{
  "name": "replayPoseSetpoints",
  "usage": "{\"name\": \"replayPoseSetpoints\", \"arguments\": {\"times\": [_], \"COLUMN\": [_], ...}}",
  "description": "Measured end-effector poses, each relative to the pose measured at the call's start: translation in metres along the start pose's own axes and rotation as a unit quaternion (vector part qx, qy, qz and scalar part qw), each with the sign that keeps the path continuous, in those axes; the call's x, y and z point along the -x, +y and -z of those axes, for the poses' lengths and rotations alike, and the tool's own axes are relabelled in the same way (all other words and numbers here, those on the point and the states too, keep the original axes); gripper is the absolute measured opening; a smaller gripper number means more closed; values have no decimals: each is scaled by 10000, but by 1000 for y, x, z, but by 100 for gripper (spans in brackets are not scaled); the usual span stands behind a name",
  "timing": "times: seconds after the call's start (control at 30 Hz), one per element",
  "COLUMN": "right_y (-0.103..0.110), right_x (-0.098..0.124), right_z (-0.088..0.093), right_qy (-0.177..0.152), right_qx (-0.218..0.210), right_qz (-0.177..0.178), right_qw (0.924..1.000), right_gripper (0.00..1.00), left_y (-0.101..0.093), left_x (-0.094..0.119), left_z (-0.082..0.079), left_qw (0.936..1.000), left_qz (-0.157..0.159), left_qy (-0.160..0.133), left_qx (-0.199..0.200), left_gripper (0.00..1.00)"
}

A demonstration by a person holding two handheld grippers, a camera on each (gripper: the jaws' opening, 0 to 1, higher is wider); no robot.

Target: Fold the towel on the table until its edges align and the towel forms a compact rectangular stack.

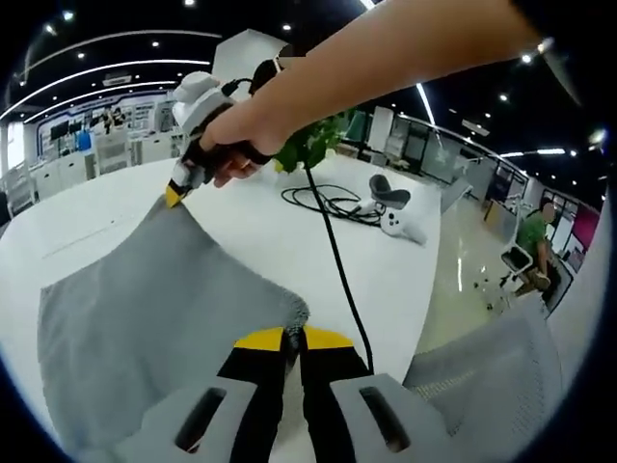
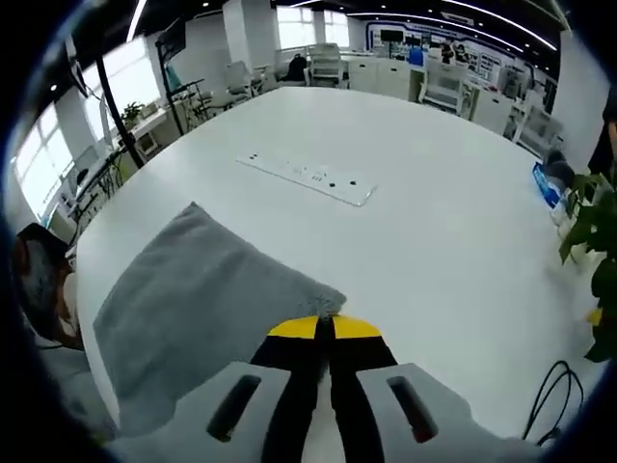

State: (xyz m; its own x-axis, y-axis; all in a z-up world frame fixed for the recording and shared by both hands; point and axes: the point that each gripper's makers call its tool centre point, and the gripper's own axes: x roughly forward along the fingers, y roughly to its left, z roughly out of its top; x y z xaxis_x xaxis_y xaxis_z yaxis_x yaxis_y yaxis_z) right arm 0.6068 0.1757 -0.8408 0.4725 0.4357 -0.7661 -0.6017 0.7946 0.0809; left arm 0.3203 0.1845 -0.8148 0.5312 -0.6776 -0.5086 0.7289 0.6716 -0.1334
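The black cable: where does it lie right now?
In the left gripper view the black cable runs across the white table, right of the grey towel, from near the left gripper to a coil by the plant.

Location: open-plan office or demonstration hall.

The work surface is a large white round table with a flush power and socket strip set into its top. The ceiling is dark, fitted with recessed spotlights and curved linear light strips. White desks and cabinets stand in rows behind the table, with office chairs on a glossy floor. Tall windows line one wall. A seated person is visible in the background. A potted green plant and black cables rest on the table.
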Motion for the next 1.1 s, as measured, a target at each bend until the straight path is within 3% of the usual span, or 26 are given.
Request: {"name": "replayPoseSetpoints", "arguments": {"times": [0.23, 0.83, 1.1], "right_y": [10, 45, 78], "right_x": [12, 17, 14], "right_z": [-11, -57, -75], "right_qy": [-146, -431, -598], "right_qx": [-309, -214, -275], "right_qz": [74, 276, 215], "right_qw": [9994, 9985, 9976], "right_gripper": [0, 0, 0], "left_y": [9, 50, 61], "left_x": [15, 66, 88], "left_z": [-2, -14, -6], "left_qw": [9998, 9980, 9973], "left_qz": [-32, -172, -267], "left_qy": [-199, -612, -683], "left_qx": [39, -18, -72], "left_gripper": [5, 5, 5]}}
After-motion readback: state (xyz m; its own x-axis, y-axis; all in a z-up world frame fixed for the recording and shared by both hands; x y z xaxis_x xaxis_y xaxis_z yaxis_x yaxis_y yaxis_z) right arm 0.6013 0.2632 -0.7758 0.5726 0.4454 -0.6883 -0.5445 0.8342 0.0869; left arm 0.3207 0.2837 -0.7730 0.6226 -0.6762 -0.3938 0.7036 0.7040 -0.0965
